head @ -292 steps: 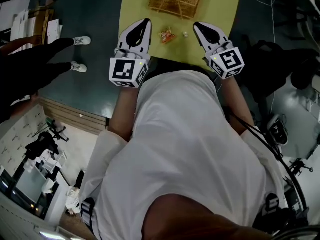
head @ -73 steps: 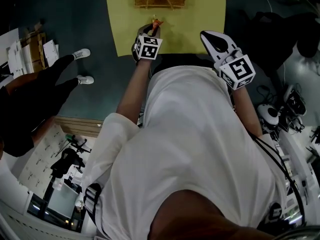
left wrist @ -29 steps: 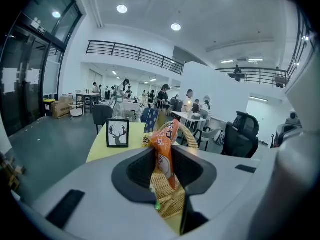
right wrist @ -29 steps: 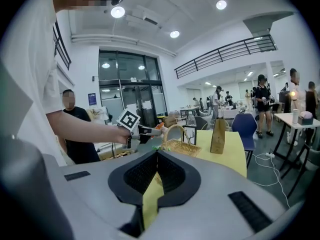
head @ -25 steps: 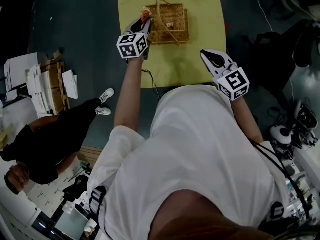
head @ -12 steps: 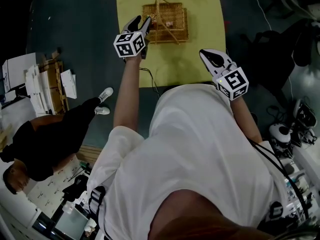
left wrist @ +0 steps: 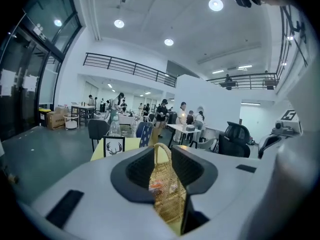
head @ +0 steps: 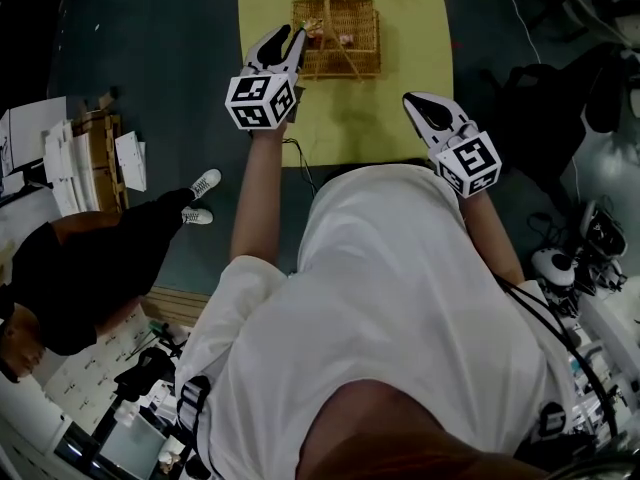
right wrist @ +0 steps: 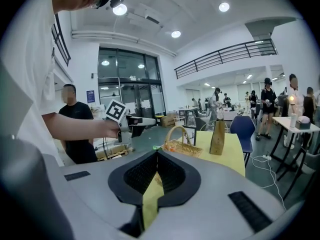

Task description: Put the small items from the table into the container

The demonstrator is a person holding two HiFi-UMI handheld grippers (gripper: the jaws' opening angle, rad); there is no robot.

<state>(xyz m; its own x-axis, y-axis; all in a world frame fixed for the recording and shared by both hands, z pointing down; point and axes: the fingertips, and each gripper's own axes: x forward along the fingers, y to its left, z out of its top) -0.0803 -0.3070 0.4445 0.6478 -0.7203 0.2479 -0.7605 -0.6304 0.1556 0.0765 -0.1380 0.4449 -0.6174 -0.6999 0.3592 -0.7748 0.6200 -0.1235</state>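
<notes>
Head view: small items (head: 318,30) lie in basket (head: 362,63) at table (head: 350,118) far edge. L gripper (head: 290,36) at basket's left rim, jaws closing, nothing betw. them. R gripper (head: 412,99) clenched, empty, by near edge. No loose items seen on table; prob. nearly done.

**A:** How is the head view lit?

**B:** It is rendered dim. Only the yellow worktop (head: 350,118) and the white shirt (head: 400,298) are picked out brightly, while the floor (head: 150,68) is left nearly black.

**A:** And the two gripper views?

**B:** More light is cast there by round ceiling lamps (left wrist: 216,4), and glare is seen around them. Straight lines are bent by the wide lens and the corners are blacked out. The nearest foreground is softened, perhaps by closeness to the lens.
</notes>
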